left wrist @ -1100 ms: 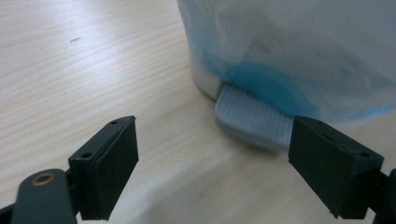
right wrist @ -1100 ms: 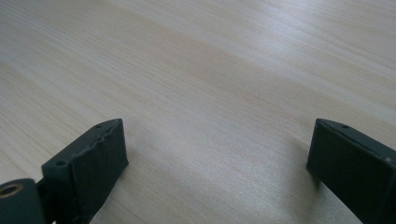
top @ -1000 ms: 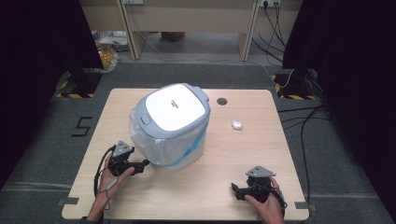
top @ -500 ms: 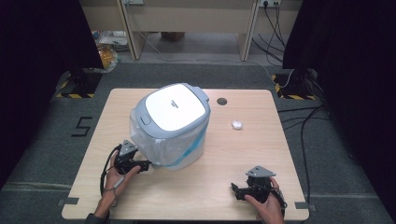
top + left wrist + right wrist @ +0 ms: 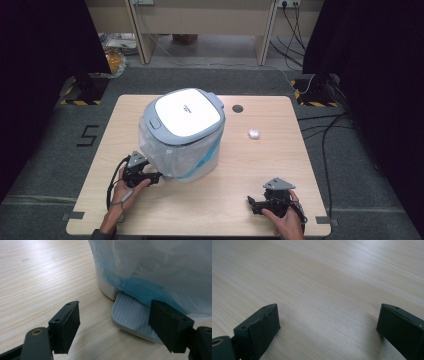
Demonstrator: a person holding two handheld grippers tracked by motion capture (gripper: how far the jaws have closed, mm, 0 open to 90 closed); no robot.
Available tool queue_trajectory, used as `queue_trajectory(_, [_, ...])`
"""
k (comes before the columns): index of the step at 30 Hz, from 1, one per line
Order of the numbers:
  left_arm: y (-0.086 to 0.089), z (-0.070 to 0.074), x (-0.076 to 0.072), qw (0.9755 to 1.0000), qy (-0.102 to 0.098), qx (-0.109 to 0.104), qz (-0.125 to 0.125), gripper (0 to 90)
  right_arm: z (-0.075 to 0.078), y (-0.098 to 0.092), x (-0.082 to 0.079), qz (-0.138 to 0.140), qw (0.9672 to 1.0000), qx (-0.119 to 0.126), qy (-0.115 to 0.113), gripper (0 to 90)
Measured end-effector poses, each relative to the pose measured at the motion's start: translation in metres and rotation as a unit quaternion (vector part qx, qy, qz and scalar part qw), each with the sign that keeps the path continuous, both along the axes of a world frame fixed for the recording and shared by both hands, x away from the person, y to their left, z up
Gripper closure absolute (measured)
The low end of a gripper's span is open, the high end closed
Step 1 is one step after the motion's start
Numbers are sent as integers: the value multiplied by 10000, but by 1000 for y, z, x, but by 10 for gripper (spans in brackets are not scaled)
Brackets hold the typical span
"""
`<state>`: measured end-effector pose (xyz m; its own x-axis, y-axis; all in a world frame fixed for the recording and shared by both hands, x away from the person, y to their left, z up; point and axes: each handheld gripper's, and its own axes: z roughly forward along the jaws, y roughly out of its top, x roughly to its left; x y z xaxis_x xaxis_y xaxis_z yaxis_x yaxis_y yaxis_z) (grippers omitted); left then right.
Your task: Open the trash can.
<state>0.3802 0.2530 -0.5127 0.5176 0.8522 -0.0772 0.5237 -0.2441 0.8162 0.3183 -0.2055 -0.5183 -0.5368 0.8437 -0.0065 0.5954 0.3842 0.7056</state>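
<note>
Pale woodgrain table bears rounded bin wrapped in crinkly plastic.

One pedal bin (bag-lined), one white wad, two claws: left, right.

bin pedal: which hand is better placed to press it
Left. The left gripper is at the bin, jaws just been closing with nothing gripped, pedal right ahead; the right gripper sits far off.
</note>
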Motion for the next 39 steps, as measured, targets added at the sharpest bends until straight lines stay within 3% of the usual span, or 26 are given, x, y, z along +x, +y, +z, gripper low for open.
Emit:
queue_trajectory(13, [-6, -5, -2, 9996, 193, 166, -151, 263, 0, 0, 0, 3, 10000, -5, 3, 45])
queue_trajectory(15, [-6, -6, -3, 9996, 217, 103, -158, 263, 0, 0, 0, -2, 10000, -1, 3, 45])
queue_trajectory(16, [-7, -6, -4, 9989, 374, 4, -300, 258, 0, 0, 0, 0, 10000, 0, 0, 45])
queue_trajectory(17, [-8, -6, -6, 9986, 402, -23, -332, 247, 0, 0, 0, 0, 10000, -2, 7, 43])
queue_trajectory(21, [-11, -7, -13, 9993, 219, 112, -265, 252, 0, 0, 0, -2, 10000, -4, 6, 42])
queue_trajectory(31, [-13, -8, -12, 9992, 316, -25, -231, 247, 0, 0, 0, -12, 10000, 3, 5, 42])
queue_trajectory(39, [-31, -8, -14, 9985, 351, -70, -415, 231, 0, 0, 1, -8, 10000, -16, 18, 33])
